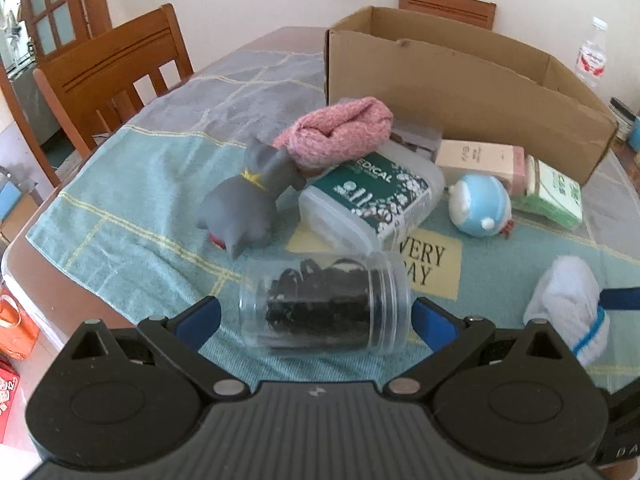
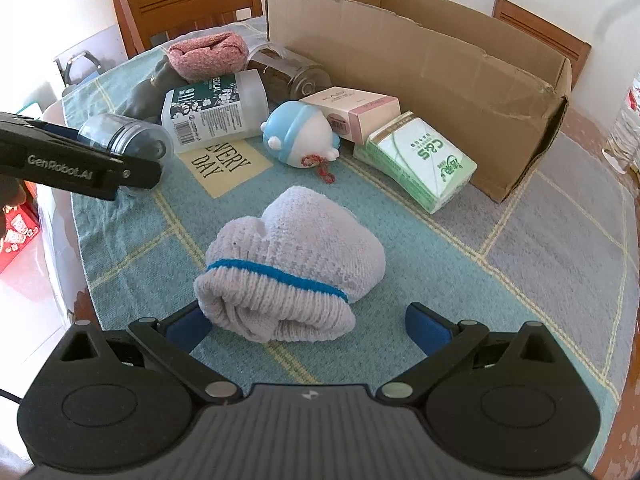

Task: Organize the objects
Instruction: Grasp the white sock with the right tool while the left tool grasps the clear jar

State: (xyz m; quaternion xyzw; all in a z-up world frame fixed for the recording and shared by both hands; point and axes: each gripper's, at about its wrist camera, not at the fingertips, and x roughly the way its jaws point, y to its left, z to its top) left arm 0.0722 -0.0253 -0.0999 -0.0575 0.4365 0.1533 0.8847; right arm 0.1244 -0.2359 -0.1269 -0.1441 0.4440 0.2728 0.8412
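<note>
The left gripper (image 1: 316, 316) is spread wide around a clear plastic jar (image 1: 324, 304) lying on its side on the teal tablecloth (image 1: 132, 200), with neither blue pad seen to touch it. The right gripper (image 2: 306, 322) is likewise apart, its left pad at the cuff of a rolled white sock (image 2: 288, 264) with a blue band, the right pad well clear.

A round jar on its side could be rolled away if one pad is met before the other — toward the grey toy cat (image 1: 248, 200) just behind it. The sock, being soft, could be pinched by a single fold and unrolled on lifting.

The jar is filled with small dark pieces, possibly hair ties; no lid can be made out. The cardboard box (image 2: 420, 52) stands open at the far side, its inside hidden from both views. A second clear jar (image 2: 292, 68) lies against the box, contents unclear — nothing is seen to have been boxed yet.
</note>
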